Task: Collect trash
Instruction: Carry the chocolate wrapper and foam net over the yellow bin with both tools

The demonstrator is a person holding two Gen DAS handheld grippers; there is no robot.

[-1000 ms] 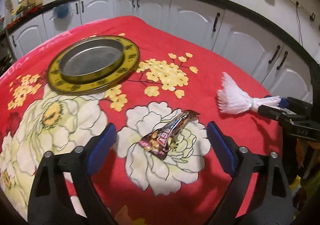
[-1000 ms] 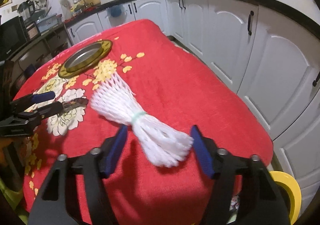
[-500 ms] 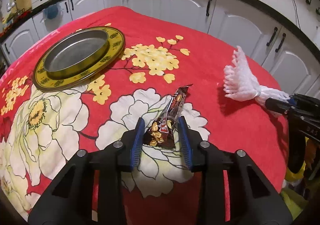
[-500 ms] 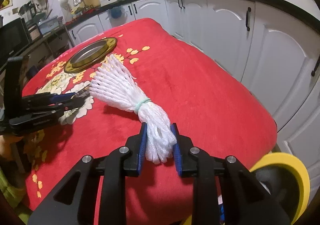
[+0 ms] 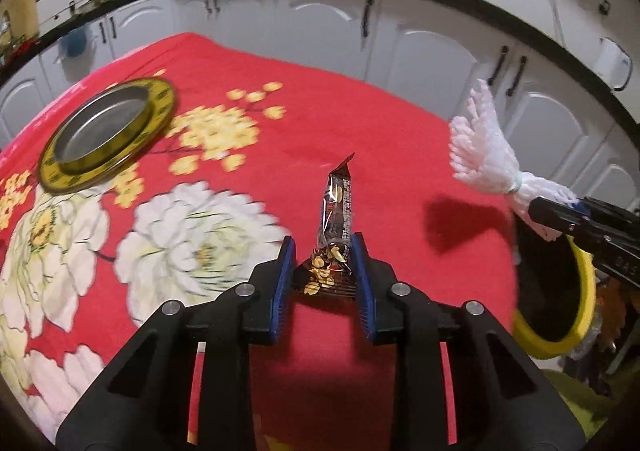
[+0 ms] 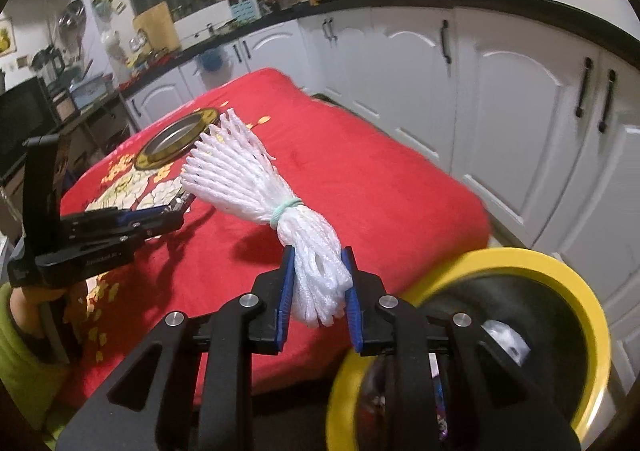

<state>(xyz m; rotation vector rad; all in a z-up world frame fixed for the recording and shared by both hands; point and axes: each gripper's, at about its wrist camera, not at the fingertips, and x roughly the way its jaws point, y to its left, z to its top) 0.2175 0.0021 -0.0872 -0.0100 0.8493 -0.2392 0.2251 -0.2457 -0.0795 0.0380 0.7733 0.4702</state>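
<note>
My left gripper point(image 5: 322, 271) is shut on a dark snack wrapper point(image 5: 337, 219) and holds it upright above the red flowered tablecloth point(image 5: 360, 123). My right gripper point(image 6: 318, 283) is shut on a white foam net bundle point(image 6: 248, 175) tied with a green band, lifted off the cloth. The bundle also shows in the left wrist view point(image 5: 484, 159), at the right. A yellow-rimmed black trash bin point(image 6: 568, 291) stands off the table's near right corner, just below and right of my right gripper; it also shows in the left wrist view point(image 5: 576, 323).
A round metal tray with a yellow rim point(image 5: 108, 131) lies at the far left of the table. White kitchen cabinets point(image 6: 500, 99) run close behind the table. The left gripper point(image 6: 120, 227) shows at the left of the right wrist view.
Both grippers have lifted their loads off the cloth and pulled back toward the table's near right corner. The bin has come into view.
</note>
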